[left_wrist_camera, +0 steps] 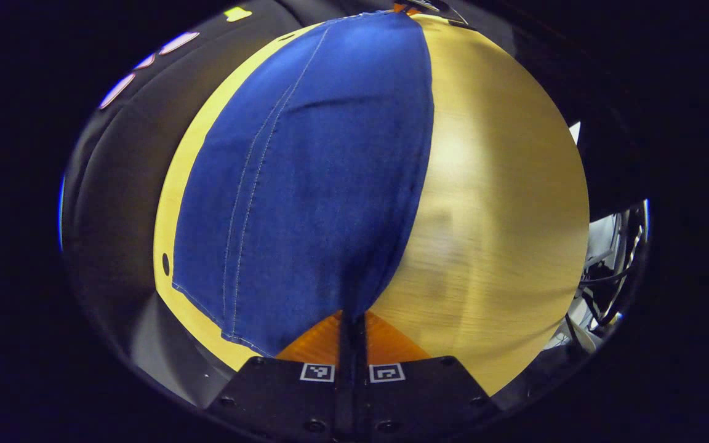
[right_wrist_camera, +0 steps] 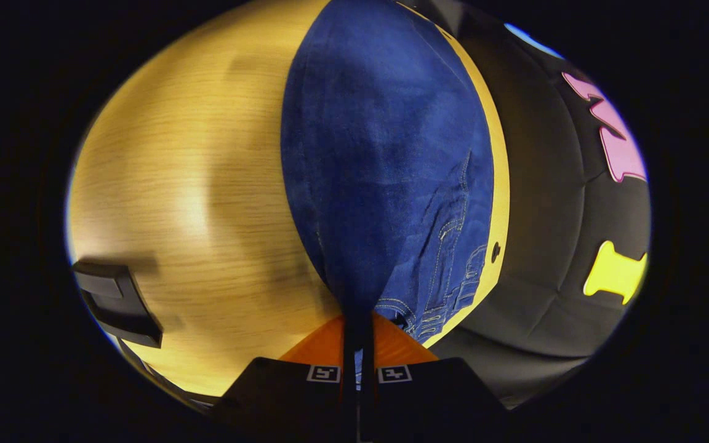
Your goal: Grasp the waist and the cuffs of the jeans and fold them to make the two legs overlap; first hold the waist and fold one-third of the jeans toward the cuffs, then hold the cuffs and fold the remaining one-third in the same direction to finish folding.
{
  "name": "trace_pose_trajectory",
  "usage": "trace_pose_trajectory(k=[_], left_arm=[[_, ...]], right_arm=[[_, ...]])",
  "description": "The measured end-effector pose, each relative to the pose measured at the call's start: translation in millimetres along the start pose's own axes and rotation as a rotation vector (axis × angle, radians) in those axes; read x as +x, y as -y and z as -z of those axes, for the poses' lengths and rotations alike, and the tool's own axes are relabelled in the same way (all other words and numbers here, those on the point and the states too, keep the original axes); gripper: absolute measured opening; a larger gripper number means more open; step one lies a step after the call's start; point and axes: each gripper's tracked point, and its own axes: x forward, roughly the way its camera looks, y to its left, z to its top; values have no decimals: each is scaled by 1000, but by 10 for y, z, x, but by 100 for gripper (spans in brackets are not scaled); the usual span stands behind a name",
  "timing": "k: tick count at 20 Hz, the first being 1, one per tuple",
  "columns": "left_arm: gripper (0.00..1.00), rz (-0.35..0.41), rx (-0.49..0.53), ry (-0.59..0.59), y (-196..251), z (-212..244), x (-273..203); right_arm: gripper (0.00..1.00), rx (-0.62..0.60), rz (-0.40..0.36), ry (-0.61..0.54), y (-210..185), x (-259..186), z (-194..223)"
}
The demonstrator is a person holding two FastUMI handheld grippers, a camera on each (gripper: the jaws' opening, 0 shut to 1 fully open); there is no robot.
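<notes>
Over the table (left_wrist_camera: pixel 502 184), both fingers pinch jeans (left_wrist_camera: pixel 305 184).

In the left gripper view the jeans (left_wrist_camera: pixel 311 184) lie spread on the surface (left_wrist_camera: pixel 502 203), running from the left claw (left_wrist_camera: pixel 352 326) at the bottom away to the far edge at the top. A bare strip of surface lies along their left side, and the broad bare part lies to their right. The left claw's fingers are closed on the near edge of the cloth. In the right gripper view the jeans (right_wrist_camera: pixel 379 160) run from the right claw (right_wrist_camera: pixel 357 329), closed on the cloth, up to the far edge, with the bare surface (right_wrist_camera: pixel 176 203) on the left and the waist with its pockets at lower right near the surface's edge. A small box-like object (right_wrist_camera: pixel 117 301) sits at the surface's left edge.
</notes>
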Motion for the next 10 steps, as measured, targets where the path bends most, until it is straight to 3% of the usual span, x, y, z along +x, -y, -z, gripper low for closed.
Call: trace_pose_trajectory(k=[6, 8, 10], left_arm=[[6, -44, 26, 18, -69, -38, -68], [10, -65, -10, 36, -187, -57, -156], [2, -92, -54, 63, -330, -92, -295]], right_arm=[[7, 63, 32, -15, 78, -59, 15], [7, 130, 40, -5, 191, -182, -10], [7, 236, 52, 5, 410, -339, -64]])
